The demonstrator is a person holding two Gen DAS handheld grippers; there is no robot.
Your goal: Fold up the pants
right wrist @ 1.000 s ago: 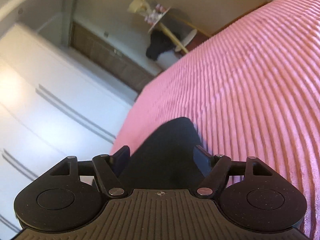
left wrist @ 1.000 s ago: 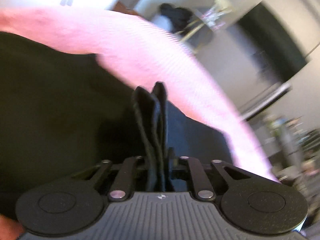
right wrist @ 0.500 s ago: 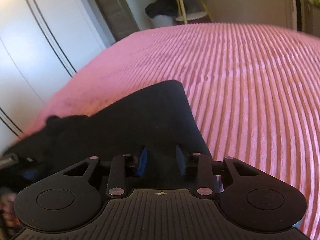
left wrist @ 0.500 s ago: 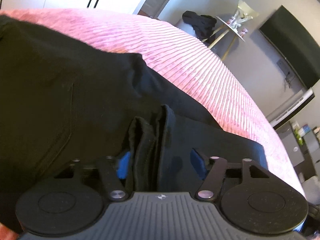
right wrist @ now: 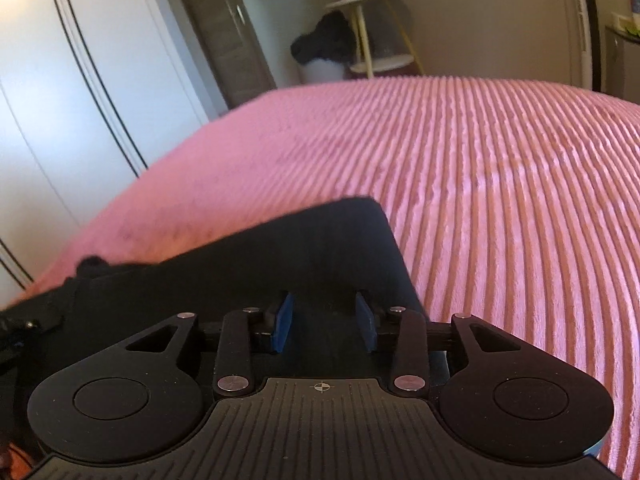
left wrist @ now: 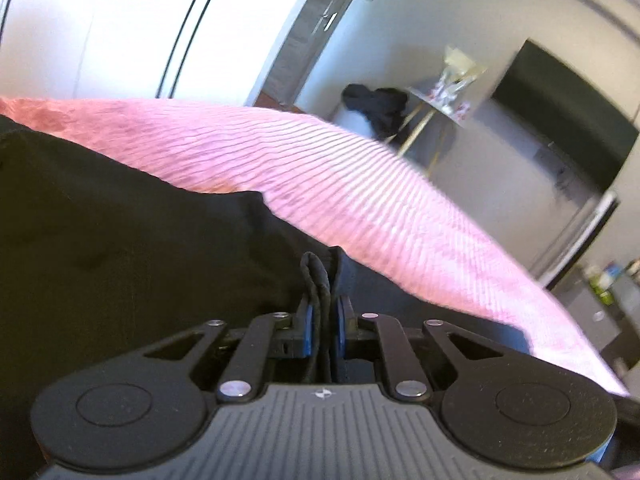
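Black pants (left wrist: 120,260) lie spread on a pink ribbed bed cover (left wrist: 360,184). In the left wrist view my left gripper (left wrist: 323,308) has its jaws closing, and the blue pads pinch an upright fold of the black fabric (left wrist: 316,276). The right wrist view shows one squared end of the pants (right wrist: 320,248) lying flat on the cover (right wrist: 480,160). My right gripper (right wrist: 325,312) sits low over that end. Its jaws are opening, the blue pads stand apart, and the cloth runs under and between them without being pressed.
White wardrobe doors (right wrist: 60,100) stand beyond the bed's left edge. A small table with yellow legs (right wrist: 372,32) and a white basket heaped with dark clothes (right wrist: 324,48) stand past the far end. A black screen (left wrist: 560,120) hangs on the wall.
My left jaws spread half a second ago and have come together again on the fabric fold. The right gripper rolled level, came over the pants end, and its jaws narrowed.
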